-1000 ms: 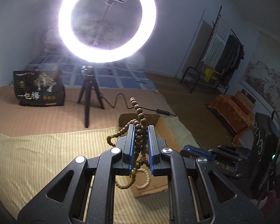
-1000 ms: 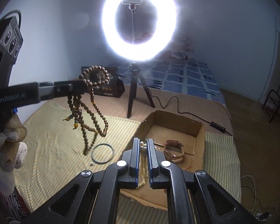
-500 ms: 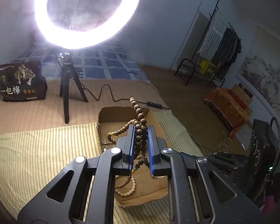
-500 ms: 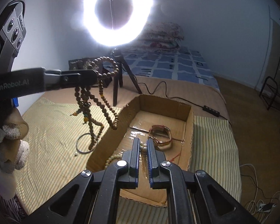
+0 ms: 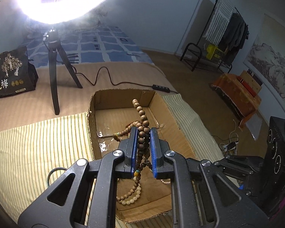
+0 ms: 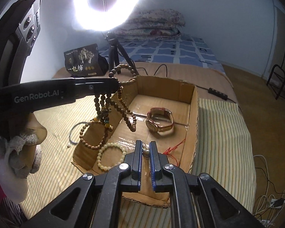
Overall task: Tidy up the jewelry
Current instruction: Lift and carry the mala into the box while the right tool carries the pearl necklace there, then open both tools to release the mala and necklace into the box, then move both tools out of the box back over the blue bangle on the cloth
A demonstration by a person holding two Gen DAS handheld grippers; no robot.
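A: What does the left gripper (image 5: 144, 131) hold?
B: Its jaws are clamped on a long strand of brown wooden beads (image 5: 142, 131), dangling over the open brown cardboard box (image 6: 193, 114) on the bed.
A: And the right gripper (image 6: 146, 148)?
B: Jaws pinched together on a small pale pearl string (image 6: 145, 150), low inside the box, near the rose-gold wristwatch (image 6: 160, 121).

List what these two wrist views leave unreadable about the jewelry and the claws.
- Right claw: only a few pale beads show between its fingers; the fingers hide the rest of that piece.
- Thin ring on the striped mat: left wrist view, partly behind the left claw body.
- Watch: dial too small to read.
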